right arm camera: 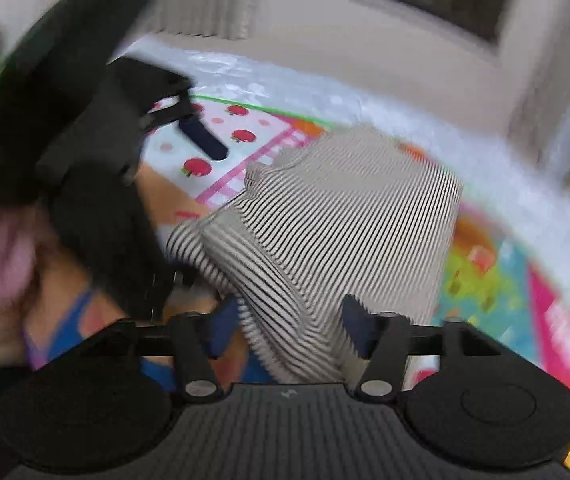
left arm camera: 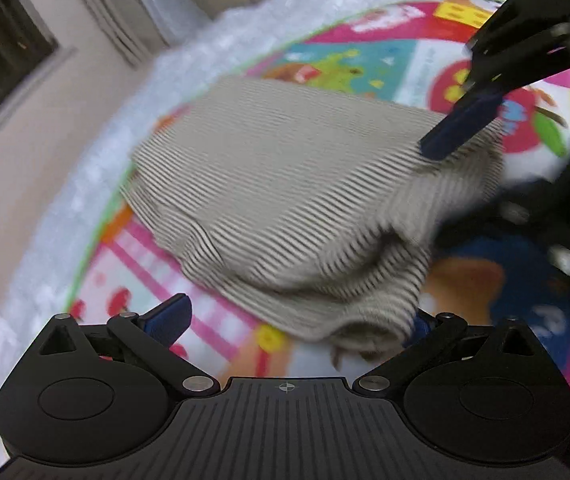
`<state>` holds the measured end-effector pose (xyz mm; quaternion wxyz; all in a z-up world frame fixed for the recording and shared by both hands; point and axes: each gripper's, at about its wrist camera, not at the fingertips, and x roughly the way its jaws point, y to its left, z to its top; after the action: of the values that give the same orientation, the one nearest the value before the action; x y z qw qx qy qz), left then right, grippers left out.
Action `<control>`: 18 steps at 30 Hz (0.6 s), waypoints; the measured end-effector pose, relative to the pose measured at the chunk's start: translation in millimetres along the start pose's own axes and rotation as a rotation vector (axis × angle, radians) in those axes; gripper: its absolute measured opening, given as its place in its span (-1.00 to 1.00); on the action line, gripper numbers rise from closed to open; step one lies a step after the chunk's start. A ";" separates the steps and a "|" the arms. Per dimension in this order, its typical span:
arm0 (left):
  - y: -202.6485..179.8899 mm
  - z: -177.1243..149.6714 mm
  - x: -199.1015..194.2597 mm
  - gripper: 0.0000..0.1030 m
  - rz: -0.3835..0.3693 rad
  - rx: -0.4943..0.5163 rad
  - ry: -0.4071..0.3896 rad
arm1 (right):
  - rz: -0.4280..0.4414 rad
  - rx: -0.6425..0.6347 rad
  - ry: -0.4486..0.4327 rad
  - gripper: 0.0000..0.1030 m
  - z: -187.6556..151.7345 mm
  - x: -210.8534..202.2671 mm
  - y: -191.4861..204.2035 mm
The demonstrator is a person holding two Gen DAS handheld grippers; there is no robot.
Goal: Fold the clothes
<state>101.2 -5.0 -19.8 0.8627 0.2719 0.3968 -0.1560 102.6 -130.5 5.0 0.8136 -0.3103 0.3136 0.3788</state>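
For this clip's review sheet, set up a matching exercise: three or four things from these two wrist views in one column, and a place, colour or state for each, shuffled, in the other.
Things:
1. striped garment
2. play mat
3. left gripper
4. right gripper

Descriptions:
A. jaws wide apart, the garment's near edge lying between them
B. bright cartoon prints, lying under the garment
C. beige with thin dark stripes, folded into a bundle
D. fingers on either side of a bunched fold of fabric

Pairs: 1-C, 2-B, 3-A, 4-D
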 end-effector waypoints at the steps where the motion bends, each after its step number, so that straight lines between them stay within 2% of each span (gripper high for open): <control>1: 3.8 0.2 0.3 1.00 -0.012 -0.032 -0.007 | -0.025 -0.053 -0.004 0.34 -1.3 0.1 4.5; 4: 27.1 -0.7 -3.2 1.00 -0.059 -0.165 -0.023 | -0.100 -0.210 -0.016 0.35 -5.3 0.4 17.9; 6: 40.8 -1.2 -0.8 1.00 -0.076 -0.239 -0.016 | -0.128 -0.264 -0.009 0.35 -4.5 11.7 24.4; 9: 57.7 -3.5 6.1 1.00 -0.099 -0.339 0.005 | -0.182 -0.388 -0.010 0.57 -2.5 29.3 37.9; 11: 64.4 -5.2 10.3 1.00 -0.109 -0.376 0.017 | -0.209 -0.461 -0.016 0.59 0.8 37.9 45.0; 12: 67.2 -5.6 12.2 1.00 -0.113 -0.389 0.019 | -0.207 -0.456 -0.010 0.16 5.6 38.1 43.7; 13: 70.0 -6.0 14.0 1.00 -0.116 -0.401 0.022 | -0.205 -0.448 -0.003 -0.36 10.6 37.9 42.0; 14: 72.7 -6.4 15.9 1.00 -0.119 -0.414 0.025 | -0.190 -0.432 0.012 -0.38 16.0 36.6 39.0; 18: 88.4 -6.5 -3.3 1.00 -0.186 -0.487 -0.056 | -0.187 -0.443 -0.012 -0.49 20.4 14.0 33.8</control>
<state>138.0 70.0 9.8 0.8954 0.0144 0.4219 -0.1419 88.0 -91.9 -1.9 0.7589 -0.5067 0.1881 0.3634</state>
